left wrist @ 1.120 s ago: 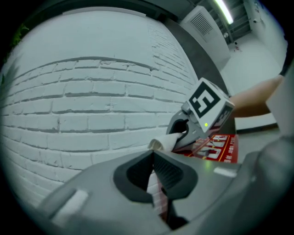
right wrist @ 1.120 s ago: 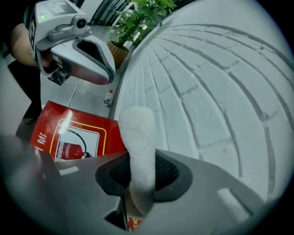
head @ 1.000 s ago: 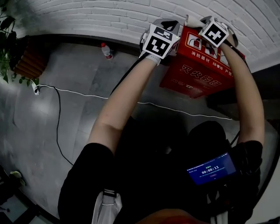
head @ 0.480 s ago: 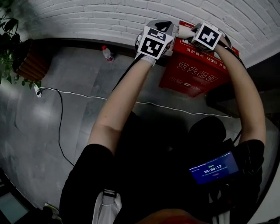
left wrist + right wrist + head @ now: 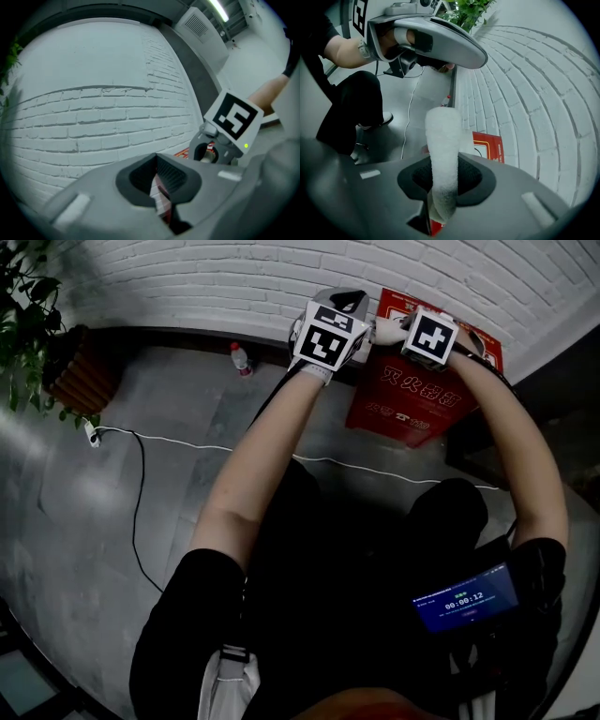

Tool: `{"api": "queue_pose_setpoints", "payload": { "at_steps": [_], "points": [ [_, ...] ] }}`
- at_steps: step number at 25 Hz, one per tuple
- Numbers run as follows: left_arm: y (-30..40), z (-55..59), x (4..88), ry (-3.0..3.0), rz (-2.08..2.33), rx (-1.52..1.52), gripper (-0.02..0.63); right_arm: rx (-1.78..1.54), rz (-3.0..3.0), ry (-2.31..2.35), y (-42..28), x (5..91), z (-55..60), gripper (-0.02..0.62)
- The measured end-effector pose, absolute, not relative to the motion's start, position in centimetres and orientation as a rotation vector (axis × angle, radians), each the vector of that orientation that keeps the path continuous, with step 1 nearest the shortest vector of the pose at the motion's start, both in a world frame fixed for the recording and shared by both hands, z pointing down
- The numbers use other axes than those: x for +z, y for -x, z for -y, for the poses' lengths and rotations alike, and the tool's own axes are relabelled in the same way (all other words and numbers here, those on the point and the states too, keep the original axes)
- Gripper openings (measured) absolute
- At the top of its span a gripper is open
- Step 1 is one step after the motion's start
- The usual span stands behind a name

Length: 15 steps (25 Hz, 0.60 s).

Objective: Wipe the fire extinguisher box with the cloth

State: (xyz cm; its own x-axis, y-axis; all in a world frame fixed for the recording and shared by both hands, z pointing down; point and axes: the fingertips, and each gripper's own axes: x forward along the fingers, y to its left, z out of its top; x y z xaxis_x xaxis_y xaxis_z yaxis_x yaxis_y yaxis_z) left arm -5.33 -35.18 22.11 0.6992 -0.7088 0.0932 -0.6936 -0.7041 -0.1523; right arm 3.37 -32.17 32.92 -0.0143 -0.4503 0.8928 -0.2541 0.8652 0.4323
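The right gripper (image 5: 443, 180) pinches the white cloth (image 5: 442, 140), which stands up from its jaws as a fluffy roll in the middle of the right gripper view. The cloth looks soft, light and limp, so it probably needs holding near its base, as it is now, with the free end left to do the wiping. The red fire extinguisher box (image 5: 422, 395) sits at the upper right of the head view, against the white brick wall (image 5: 187, 277). It looks rigid with smooth, likely slippery faces. The left gripper (image 5: 157, 171) hovers just beside its top edge, jaws nearly pressed together on nothing. Well apart, a bottle (image 5: 241, 357) stands at upper centre, a white cable (image 5: 187, 444) crosses the floor, and a plant (image 5: 28, 296) fills the upper left. Nothing blocks the box except the grippers crowding each other.
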Motion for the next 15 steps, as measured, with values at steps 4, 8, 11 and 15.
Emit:
{"api": "queue_pose_setpoints", "payload": {
  "at_steps": [4, 8, 11, 15],
  "points": [
    [6.1, 33.8, 21.2, 2.772, -1.171, -0.216, 0.002, -0.134, 1.628, -0.544, -2.6, 33.4, 29.8, 0.094],
    [6.6, 32.2, 19.9, 2.757, -1.169, -0.195, 0.002, -0.087, 1.667, -0.496, -1.4, 34.0, 26.9, 0.094],
    [6.7, 31.3, 19.3, 2.740, -1.163, -0.190, 0.002, -0.125, 1.670, -0.502, -1.1, 34.0, 25.2, 0.095],
    [6.0, 30.2, 18.2, 2.734, -1.142, -0.179, 0.002, -0.214, 1.650, -0.587, -2.3, 31.4, 24.8, 0.098]
  ]
}}
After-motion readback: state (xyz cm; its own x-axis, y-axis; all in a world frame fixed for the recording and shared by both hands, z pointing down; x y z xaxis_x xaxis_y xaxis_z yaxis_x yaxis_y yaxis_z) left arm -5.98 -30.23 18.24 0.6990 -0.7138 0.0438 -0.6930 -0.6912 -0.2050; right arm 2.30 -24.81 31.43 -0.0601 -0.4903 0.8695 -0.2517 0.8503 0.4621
